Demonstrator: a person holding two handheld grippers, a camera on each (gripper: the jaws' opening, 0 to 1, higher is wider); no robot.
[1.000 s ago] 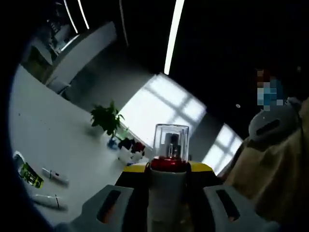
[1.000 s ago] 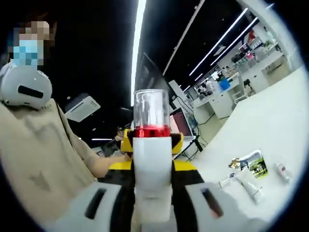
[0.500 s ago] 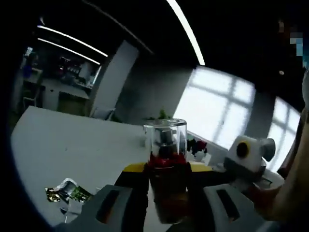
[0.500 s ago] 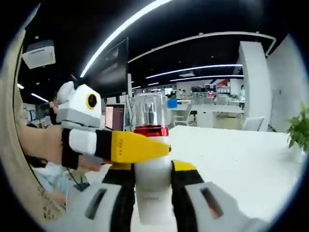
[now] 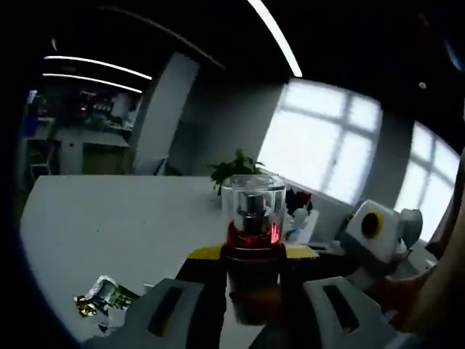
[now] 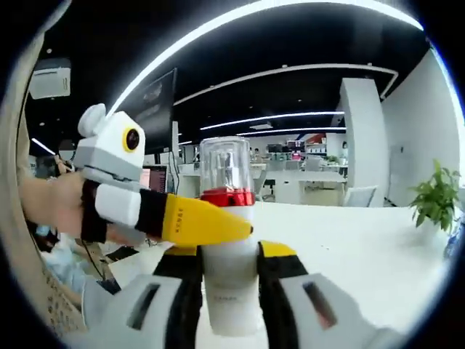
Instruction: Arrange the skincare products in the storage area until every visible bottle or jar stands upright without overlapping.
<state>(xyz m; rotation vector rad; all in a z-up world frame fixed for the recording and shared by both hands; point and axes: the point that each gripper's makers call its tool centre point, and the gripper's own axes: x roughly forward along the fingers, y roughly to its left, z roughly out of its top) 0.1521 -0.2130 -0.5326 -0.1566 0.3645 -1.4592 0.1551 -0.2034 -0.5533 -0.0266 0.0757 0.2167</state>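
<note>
The pump bottle [image 6: 227,247] is the reference point for all positions below. In the right gripper view, the right gripper [image 6: 229,291] has its jaws closed against the bottle's white body, one on each side, and the bottle stands upright between them with its long axis running up the middle of the view. Its red collar [image 6: 227,197] and clear cap [image 6: 226,164] rise above the jaw tips. The left gripper [image 6: 218,225] enters from the left of the bottle, carried in a person's hand [image 6: 54,211], and its yellow tip lies across the bottle just below the collar. Whether that tip presses the bottle or merely crosses in front of it cannot be told. In the left gripper view, the same bottle [image 5: 252,280] sits between the left gripper's [image 5: 252,305] own jaws, cap uppermost, with the jaws close on either side of the body; actual contact cannot be confirmed there. The bottle appears to be held in the air above the white table [image 5: 131,218], not resting on it. Low and to the left of the bottle, a crumpled sachet [image 5: 102,298] lies flat on the table. Behind the bottle, a potted plant [image 5: 236,166] stands at the far edge of the table. In the inspector's judgement, the bottle is already vertical, so the coming move turns on lowering it straight down along its own axis. The right gripper has the surer hold for that.
</note>
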